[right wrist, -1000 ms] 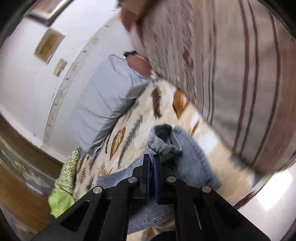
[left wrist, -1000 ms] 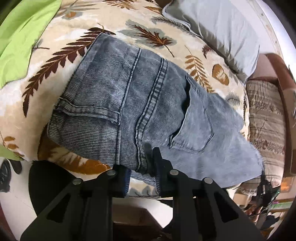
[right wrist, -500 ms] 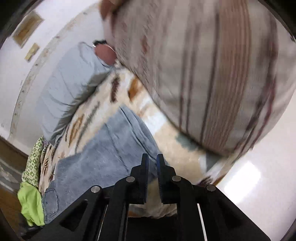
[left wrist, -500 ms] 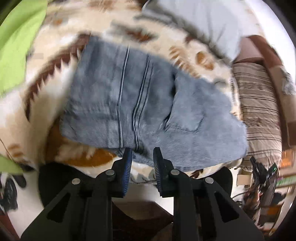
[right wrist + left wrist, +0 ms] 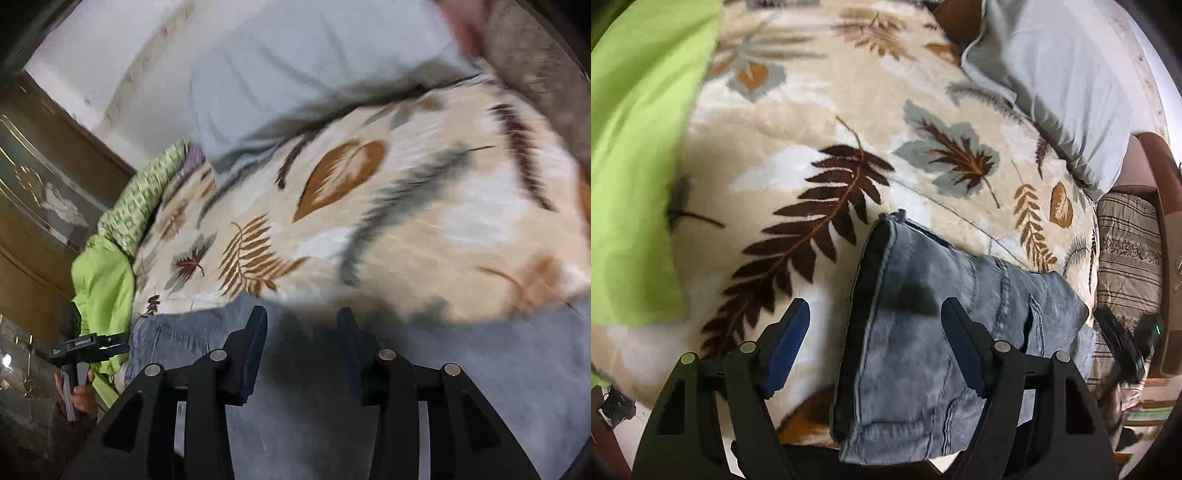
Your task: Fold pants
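Observation:
The grey-blue jeans [image 5: 923, 354] lie folded in a thick stack on the leaf-print blanket [image 5: 820, 155], with the folded edge facing left. My left gripper [image 5: 875, 328] hovers over that edge. Its jaws are opening and stand wide, one blue pad over the blanket and the other over the denim, neither pressing. In the right wrist view the jeans [image 5: 461, 387] fill the bottom. My right gripper [image 5: 301, 332] is just above them, its jaws opening with nothing pinched. At that view's left edge, a hand [image 5: 79, 397] holds the left gripper [image 5: 92, 345].
A bright green cloth [image 5: 639, 147] covers the bed's left side. A pale grey pillow [image 5: 1060, 81] lies at the back by the wall. A brown striped cushion [image 5: 1126, 251] sits at the right, and a wooden cabinet [image 5: 33, 206] stands beyond the bed's end.
Both grippers have let go of the jeans and opened. The left gripper shifted left over the folded edge. The right gripper swung away from the striped cushion, down over the denim.

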Demonstrator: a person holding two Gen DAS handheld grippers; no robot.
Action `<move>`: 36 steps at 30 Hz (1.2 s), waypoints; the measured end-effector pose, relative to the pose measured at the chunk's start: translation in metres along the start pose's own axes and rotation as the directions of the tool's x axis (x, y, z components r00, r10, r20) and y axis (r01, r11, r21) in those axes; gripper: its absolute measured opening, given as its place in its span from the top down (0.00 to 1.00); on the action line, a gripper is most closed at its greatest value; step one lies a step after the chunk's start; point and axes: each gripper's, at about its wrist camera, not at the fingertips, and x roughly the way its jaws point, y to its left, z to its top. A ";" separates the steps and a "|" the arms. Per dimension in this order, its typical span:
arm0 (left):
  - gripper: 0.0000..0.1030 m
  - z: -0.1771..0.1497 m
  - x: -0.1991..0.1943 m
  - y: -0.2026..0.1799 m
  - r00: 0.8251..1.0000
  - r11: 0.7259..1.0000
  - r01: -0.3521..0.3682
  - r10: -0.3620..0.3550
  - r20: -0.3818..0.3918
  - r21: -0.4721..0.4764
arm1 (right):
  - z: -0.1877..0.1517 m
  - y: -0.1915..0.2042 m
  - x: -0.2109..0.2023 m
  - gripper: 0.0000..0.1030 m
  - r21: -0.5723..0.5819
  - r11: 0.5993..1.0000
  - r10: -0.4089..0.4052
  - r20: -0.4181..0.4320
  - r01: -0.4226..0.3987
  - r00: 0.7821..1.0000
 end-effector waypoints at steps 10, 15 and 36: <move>0.25 -0.003 0.014 -0.005 0.986 0.988 0.139 -0.132 -0.103 0.062 | -0.027 0.065 0.097 0.54 -0.312 0.944 -0.011 -0.345 -0.104 0.939; 0.24 0.000 0.024 -0.015 0.989 0.989 0.116 -0.106 -0.107 0.089 | -0.011 0.050 0.110 0.55 -0.144 0.980 0.088 -0.313 -0.139 0.946; 0.36 -0.031 -0.016 -0.026 1.000 0.988 -0.019 0.019 0.003 0.153 | 0.000 0.040 0.034 0.67 -0.184 0.979 -0.091 0.001 0.090 0.996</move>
